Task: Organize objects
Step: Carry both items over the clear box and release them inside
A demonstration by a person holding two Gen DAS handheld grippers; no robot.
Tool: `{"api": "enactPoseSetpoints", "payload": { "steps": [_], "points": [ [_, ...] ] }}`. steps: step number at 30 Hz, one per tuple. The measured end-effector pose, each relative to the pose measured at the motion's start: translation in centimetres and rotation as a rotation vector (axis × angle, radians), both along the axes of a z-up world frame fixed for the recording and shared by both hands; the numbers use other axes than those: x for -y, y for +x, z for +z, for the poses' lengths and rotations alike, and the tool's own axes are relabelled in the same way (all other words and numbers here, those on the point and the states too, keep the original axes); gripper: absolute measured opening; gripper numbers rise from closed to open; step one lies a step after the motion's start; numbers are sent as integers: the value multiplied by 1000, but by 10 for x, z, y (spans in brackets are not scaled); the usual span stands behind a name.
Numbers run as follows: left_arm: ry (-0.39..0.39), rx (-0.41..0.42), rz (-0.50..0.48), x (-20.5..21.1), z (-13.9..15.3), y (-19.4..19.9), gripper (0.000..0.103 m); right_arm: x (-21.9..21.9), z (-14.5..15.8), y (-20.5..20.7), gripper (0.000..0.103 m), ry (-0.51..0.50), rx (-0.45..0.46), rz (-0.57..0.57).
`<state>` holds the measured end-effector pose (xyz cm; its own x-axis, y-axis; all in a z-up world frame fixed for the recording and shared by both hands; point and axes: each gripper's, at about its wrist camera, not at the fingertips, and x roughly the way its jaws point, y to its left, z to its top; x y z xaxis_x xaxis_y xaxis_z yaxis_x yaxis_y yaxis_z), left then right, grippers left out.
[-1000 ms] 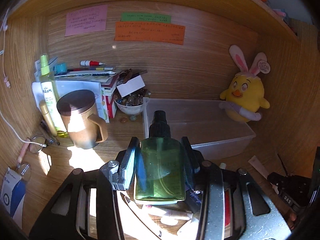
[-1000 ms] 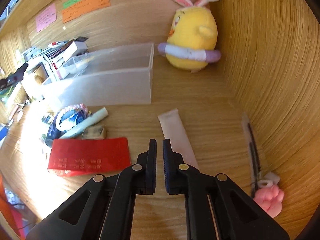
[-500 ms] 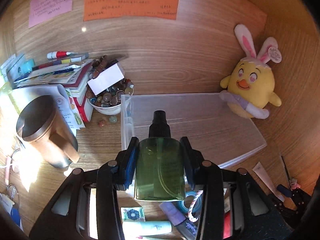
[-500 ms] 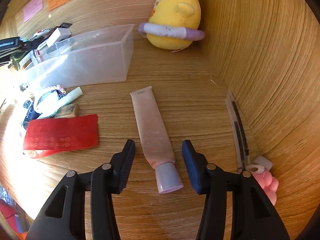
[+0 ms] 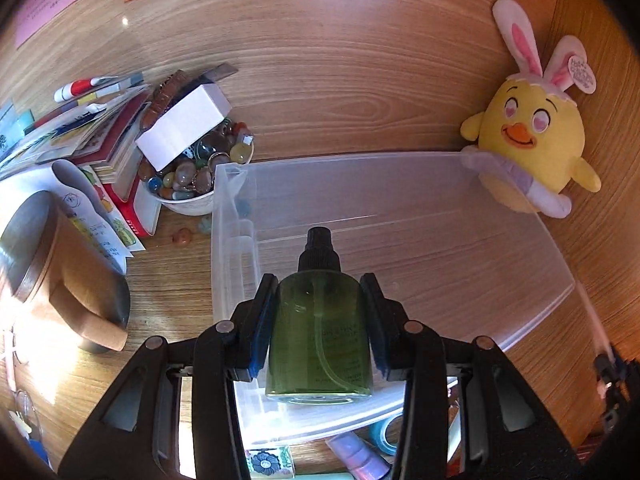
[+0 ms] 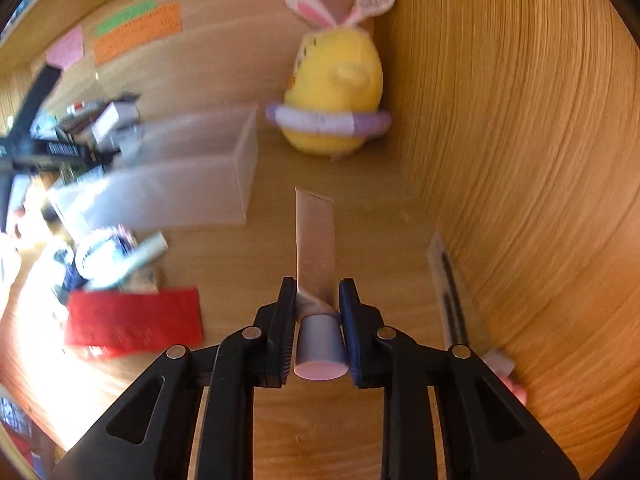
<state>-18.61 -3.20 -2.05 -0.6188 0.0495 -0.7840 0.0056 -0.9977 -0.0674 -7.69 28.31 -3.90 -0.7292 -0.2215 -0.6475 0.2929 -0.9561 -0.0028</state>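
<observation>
Left wrist view: left claw (image 5: 320, 322) clamped on the green spray bottle (image 5: 320, 328), held over the near part of the clear bin (image 5: 520, 236), nozzle pointing toward the far wall. Risk: let go while tilted, the bottle may tip over or knock the bin's near wall and land among the clutter just outside it.

Right wrist view: right claw (image 6: 318, 326) has just been closing and now pinches the pink tube (image 6: 314, 240) at its cap end (image 6: 320, 346), right of the bin (image 6: 192, 172). Risk: the soft body sags; a grip this near the cap may slip during the carry.
</observation>
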Motion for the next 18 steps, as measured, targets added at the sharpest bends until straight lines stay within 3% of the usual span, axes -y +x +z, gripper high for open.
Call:
{"api": "enactPoseSetpoints", "payload": {
  "steps": [10,18],
  "points": [
    [-41,20,-26,-8,-7,-12,42,40,47,-17,19,-33,-141,86],
    [-63,38,-41,-15,-10,-20,42,88,56,-44,19,-33,-146,185]
  ]
}}
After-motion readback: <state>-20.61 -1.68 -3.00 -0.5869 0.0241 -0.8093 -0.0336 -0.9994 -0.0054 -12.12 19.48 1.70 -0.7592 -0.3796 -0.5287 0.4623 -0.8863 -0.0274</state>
